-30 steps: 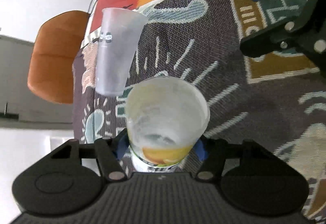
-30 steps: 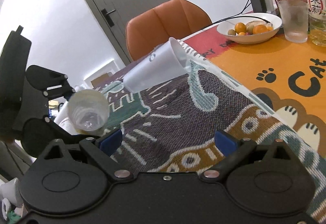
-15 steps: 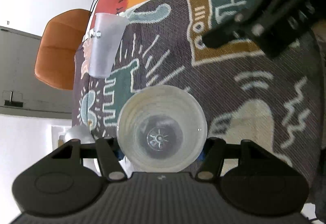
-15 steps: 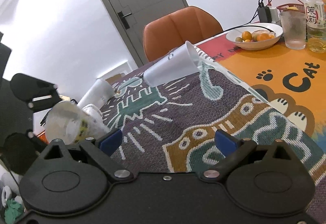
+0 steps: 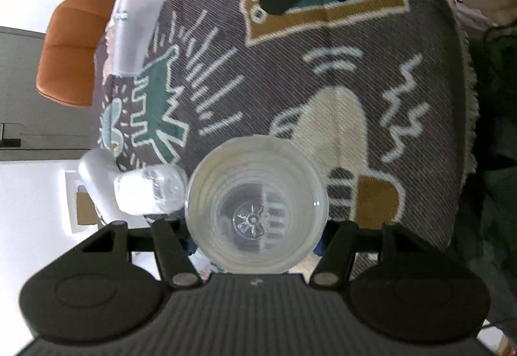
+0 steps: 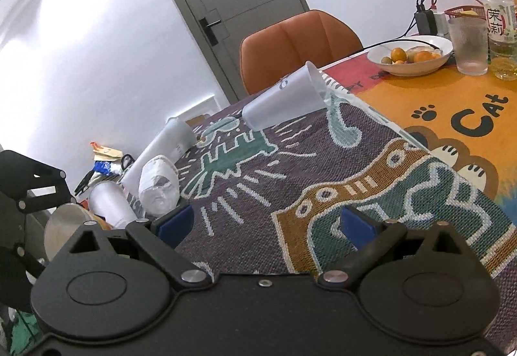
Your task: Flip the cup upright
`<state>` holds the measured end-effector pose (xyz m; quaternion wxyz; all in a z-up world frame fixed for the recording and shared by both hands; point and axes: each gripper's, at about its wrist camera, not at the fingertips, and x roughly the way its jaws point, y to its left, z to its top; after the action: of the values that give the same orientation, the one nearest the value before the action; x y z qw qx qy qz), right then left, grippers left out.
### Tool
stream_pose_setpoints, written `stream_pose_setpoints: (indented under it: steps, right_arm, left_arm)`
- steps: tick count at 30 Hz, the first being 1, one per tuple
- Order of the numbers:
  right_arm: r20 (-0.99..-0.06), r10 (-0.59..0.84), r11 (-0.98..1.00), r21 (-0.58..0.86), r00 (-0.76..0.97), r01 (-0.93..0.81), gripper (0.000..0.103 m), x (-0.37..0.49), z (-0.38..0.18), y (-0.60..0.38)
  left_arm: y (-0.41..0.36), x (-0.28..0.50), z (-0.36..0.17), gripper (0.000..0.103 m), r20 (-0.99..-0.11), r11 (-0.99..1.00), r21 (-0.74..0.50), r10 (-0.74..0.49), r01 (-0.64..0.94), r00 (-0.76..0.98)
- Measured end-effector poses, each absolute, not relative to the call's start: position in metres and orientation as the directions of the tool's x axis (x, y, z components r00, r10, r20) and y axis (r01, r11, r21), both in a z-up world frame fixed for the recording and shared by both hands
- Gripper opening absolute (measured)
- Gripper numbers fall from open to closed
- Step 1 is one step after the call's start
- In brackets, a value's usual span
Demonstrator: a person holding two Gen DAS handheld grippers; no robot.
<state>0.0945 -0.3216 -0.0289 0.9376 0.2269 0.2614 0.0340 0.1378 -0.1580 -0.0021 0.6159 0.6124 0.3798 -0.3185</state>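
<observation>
My left gripper (image 5: 255, 239) is shut on a clear plastic cup (image 5: 257, 207), whose open mouth faces the camera, above the patterned cloth (image 5: 323, 71). The cup's rim also shows in the right wrist view (image 6: 64, 226) at the far left, beside the left gripper's body. A frosted white cup (image 5: 132, 32) lies on its side at the cloth's far edge; it also shows in the right wrist view (image 6: 284, 97). My right gripper (image 6: 266, 223) is open and empty over the cloth.
Two more white cups (image 6: 158, 184) (image 6: 161, 149) lie on their sides at the cloth's left edge. A fruit bowl (image 6: 410, 55), a glass (image 6: 470, 45) and a bottle (image 6: 499, 10) stand on the orange mat. An orange chair (image 6: 300, 45) stands behind the table.
My left gripper has turned and moved with the cup toward the cloth's near-left edge; the cup's mouth now faces the camera squarely. The right gripper has drawn back and up.
</observation>
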Motion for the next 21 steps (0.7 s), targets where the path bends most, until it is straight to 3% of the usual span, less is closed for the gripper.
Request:
stream_pose_setpoints:
  steps: [21]
  right_arm:
    - [-0.551, 0.197, 0.904, 0.422, 0.811, 0.067, 0.099, 0.091, -0.044, -0.332]
  left_arm:
    - [-0.190, 0.158, -0.035, 0.061, -0.911, 0.178, 0.355, -0.155, 0.918, 0.382]
